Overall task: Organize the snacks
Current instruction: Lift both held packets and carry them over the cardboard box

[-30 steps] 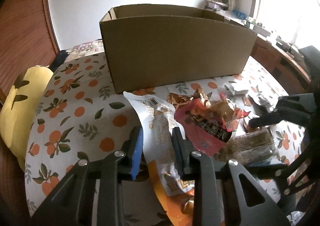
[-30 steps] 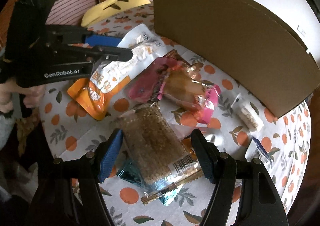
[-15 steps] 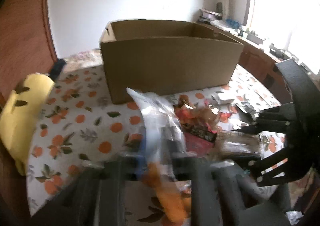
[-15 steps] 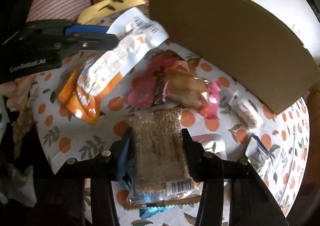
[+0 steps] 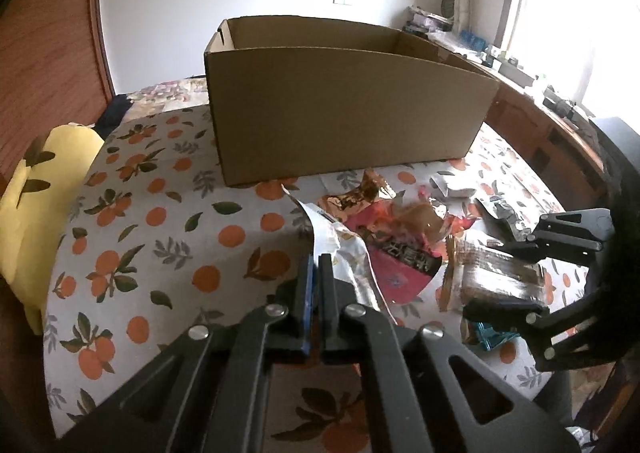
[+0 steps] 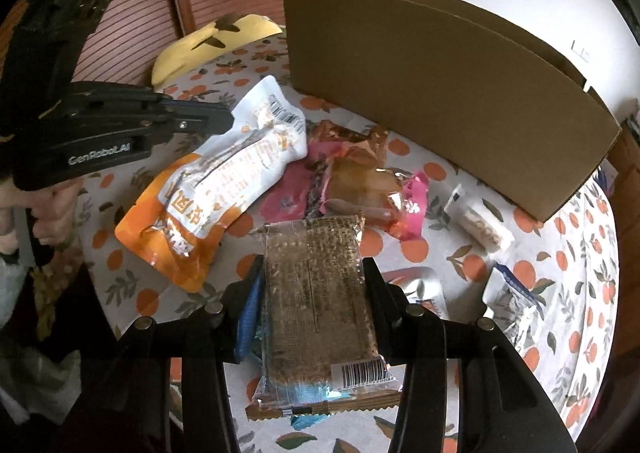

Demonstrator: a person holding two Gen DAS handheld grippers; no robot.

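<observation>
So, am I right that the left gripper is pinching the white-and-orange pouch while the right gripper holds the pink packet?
Not quite. The right gripper is shut on the brown grain bar, not the pink packet, which lies untouched on the table, as the right wrist view shows. The left gripper does pinch the white-and-orange pouch.

Cardboard box (image 5: pixel 348 109): open-topped, tall front wall, stands at the far side of the table (image 5: pixel 168 237) and blocks level passage; entry only over the rim. Left table half: bare patterned cloth, open to approach up to the box corner. Centre and right: overlapping snack packets (image 6: pixel 360 189), little bare cloth between. Small white packet (image 6: pixel 482 227) lies near the box wall on the right. Yellow cushion (image 5: pixel 44 189) beside the table's left edge. Right gripper (image 5: pixel 508 277) occupies the right-hand approach.
</observation>
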